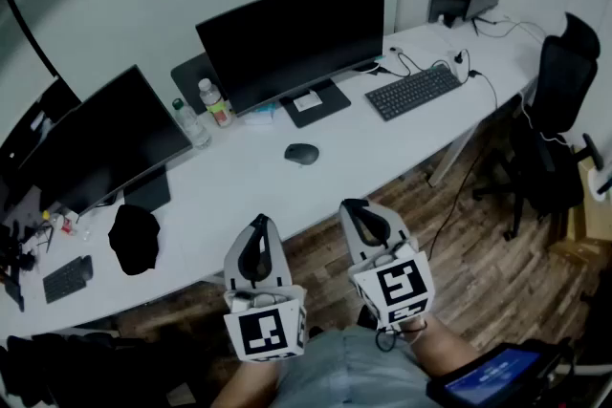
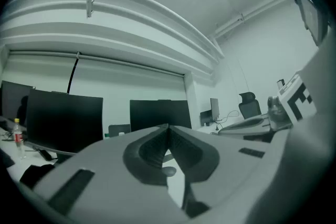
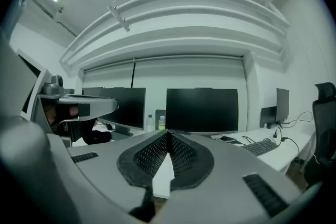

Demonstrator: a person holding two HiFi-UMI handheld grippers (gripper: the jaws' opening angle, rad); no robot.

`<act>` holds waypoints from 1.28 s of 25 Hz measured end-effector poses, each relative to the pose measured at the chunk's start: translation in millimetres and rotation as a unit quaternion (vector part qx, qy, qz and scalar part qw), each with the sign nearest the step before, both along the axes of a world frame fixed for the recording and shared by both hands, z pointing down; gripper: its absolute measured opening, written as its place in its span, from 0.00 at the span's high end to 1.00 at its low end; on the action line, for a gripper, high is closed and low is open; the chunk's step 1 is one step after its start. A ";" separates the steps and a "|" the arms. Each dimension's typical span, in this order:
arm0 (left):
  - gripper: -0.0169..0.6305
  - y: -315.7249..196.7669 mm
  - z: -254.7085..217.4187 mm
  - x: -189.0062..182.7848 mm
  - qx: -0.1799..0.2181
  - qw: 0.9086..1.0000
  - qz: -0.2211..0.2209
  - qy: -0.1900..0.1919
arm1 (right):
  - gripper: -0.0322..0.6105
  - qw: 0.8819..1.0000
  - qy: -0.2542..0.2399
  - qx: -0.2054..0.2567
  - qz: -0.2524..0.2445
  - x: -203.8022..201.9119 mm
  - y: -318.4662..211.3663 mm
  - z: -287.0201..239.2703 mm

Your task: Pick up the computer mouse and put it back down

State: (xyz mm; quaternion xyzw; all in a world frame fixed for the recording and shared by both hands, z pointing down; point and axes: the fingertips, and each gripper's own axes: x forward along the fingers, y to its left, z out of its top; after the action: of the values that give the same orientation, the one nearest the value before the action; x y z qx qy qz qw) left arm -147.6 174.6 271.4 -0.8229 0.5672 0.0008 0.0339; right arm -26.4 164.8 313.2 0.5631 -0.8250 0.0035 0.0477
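the computer mouse (image 1: 301, 153) sits on the white desk (image 1: 239, 196) in front of the larger monitor (image 1: 296, 33), well ahead of both grippers. i judge it light and rigid, with a smooth domed shell that could slip, so i'd pinch it low across its two flanks. the left gripper (image 1: 257, 225) and right gripper (image 1: 355, 206) are held level, side by side at the desk's near edge, jaws pressed together on nothing.

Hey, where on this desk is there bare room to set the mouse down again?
Widest bare patch: the desk's front strip between the cap and the mouse. Another lies between the mouse and the keyboard. Crowded: the left end around the small keyboard, and by the bottles between the monitors.
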 end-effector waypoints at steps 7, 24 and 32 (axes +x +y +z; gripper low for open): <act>0.97 5.1 1.0 6.7 0.001 1.000 0.003 0.001 | 0.93 1.000 -0.002 0.011 0.001 6.4 5.4 -2.5; 0.97 1.4 16.5 61.7 -0.019 0.999 -0.020 -0.033 | 0.64 0.999 -0.011 -0.008 -0.033 55.9 -4.2 14.5; 0.97 -1.5 27.2 77.1 -0.034 0.997 -0.037 -0.057 | 0.64 0.997 -0.026 -0.008 -0.069 55.0 -19.5 16.6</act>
State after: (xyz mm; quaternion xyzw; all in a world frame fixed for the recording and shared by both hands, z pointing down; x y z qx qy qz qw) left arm -70.4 173.1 298.6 -0.8004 0.5944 -0.0669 0.0385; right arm 28.6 145.3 329.8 0.5041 -0.8628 0.0210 0.0309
